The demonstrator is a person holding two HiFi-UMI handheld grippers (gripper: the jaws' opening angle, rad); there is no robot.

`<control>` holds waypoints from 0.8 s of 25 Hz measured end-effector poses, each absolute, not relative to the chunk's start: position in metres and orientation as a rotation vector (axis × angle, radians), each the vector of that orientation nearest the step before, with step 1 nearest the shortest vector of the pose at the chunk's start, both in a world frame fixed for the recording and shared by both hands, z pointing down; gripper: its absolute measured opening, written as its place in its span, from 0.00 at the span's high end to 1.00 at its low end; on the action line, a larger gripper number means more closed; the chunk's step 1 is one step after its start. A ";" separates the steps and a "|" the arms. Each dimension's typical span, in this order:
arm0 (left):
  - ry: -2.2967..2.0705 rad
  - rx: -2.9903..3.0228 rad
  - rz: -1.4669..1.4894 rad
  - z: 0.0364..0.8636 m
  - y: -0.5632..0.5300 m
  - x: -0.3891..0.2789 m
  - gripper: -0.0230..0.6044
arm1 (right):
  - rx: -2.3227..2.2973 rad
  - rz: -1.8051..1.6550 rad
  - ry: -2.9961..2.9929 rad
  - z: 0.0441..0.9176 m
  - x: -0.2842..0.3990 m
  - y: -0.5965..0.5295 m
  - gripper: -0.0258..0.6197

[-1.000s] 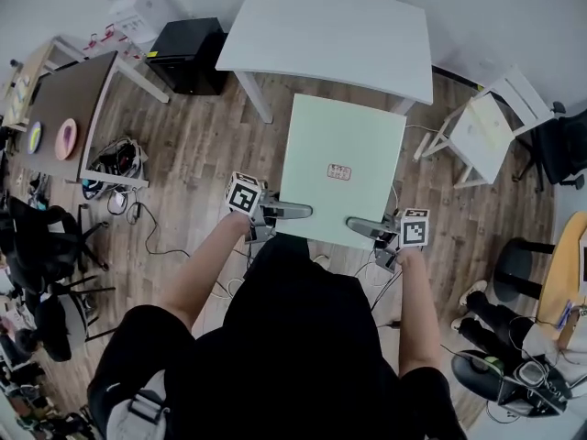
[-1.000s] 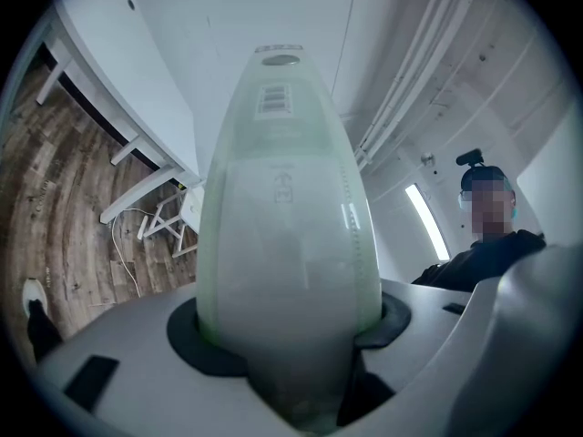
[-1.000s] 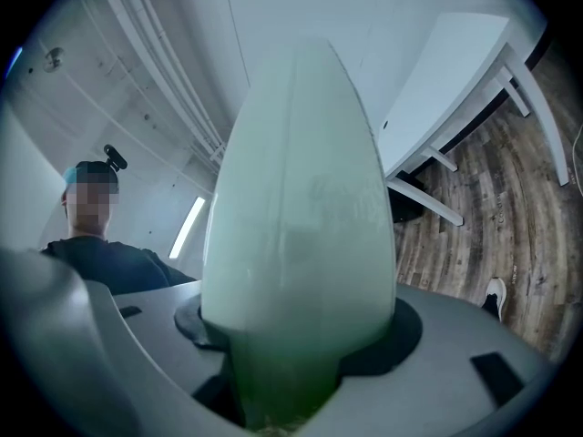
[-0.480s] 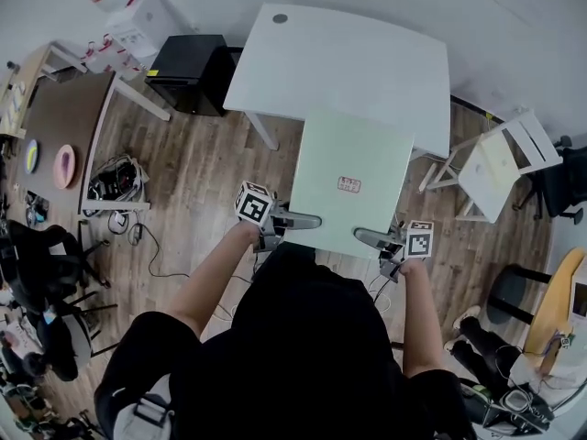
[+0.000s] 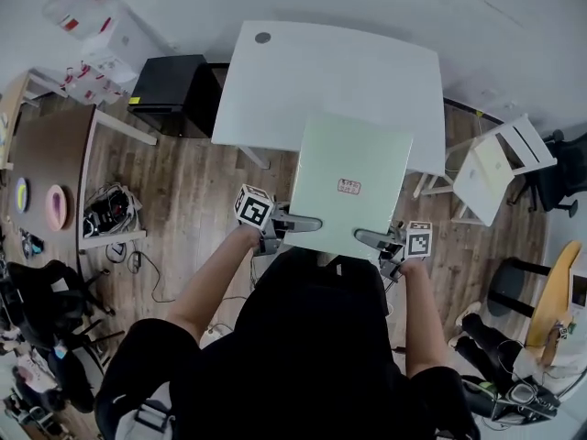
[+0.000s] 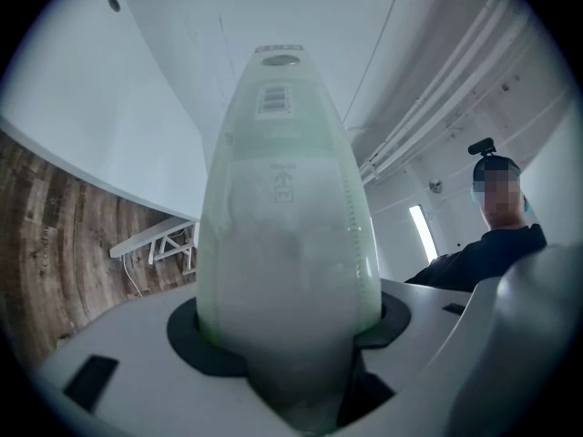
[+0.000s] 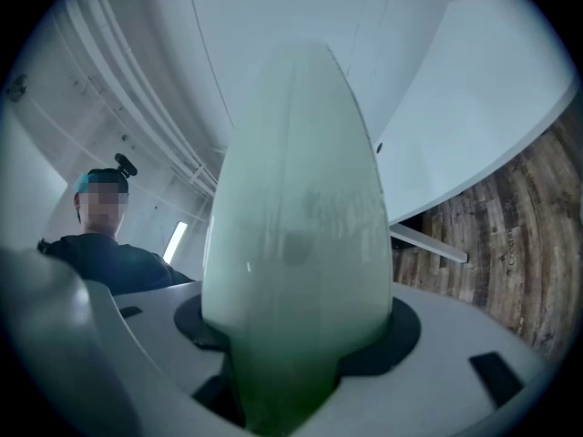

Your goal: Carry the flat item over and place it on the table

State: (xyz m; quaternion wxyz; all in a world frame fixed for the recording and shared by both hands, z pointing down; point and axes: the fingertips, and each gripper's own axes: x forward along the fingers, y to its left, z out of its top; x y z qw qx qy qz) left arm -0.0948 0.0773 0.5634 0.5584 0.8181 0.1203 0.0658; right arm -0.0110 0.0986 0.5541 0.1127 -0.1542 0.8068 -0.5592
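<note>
A pale green flat board [image 5: 353,168] with a small label on top is held level in front of the person. My left gripper [image 5: 307,223] is shut on its near edge at the left, and my right gripper [image 5: 367,238] is shut on the same edge at the right. The board's far edge overlaps the near edge of the white table [image 5: 312,71] in the head view. In the left gripper view the board [image 6: 287,208] runs away from the jaws, with the table [image 6: 82,107] to its left. The right gripper view shows the board [image 7: 301,217] clamped likewise, with the table [image 7: 483,98] to its right.
A black cabinet [image 5: 174,81] stands left of the white table. A small white chair [image 5: 500,168] is at the right. A brown table [image 5: 50,181] with plates and a bundle of cables [image 5: 110,211] lie at the left on the wooden floor.
The person has walked toward the white table with the board in both grippers. The board's far edge, earlier short of the table, now overlaps its near edge.
</note>
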 end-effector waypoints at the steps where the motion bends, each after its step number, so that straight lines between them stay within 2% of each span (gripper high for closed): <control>1: 0.287 1.935 0.158 0.562 0.071 -0.091 0.51 | -0.455 -1.636 2.365 0.554 -0.007 0.093 0.50; 12: 0.247 1.879 0.126 0.582 -0.003 -0.069 0.51 | -0.440 -1.689 2.358 0.575 0.015 0.016 0.50; 20: 0.225 1.869 0.125 0.597 -0.080 -0.030 0.51 | -0.407 -1.712 2.337 0.588 0.055 -0.064 0.50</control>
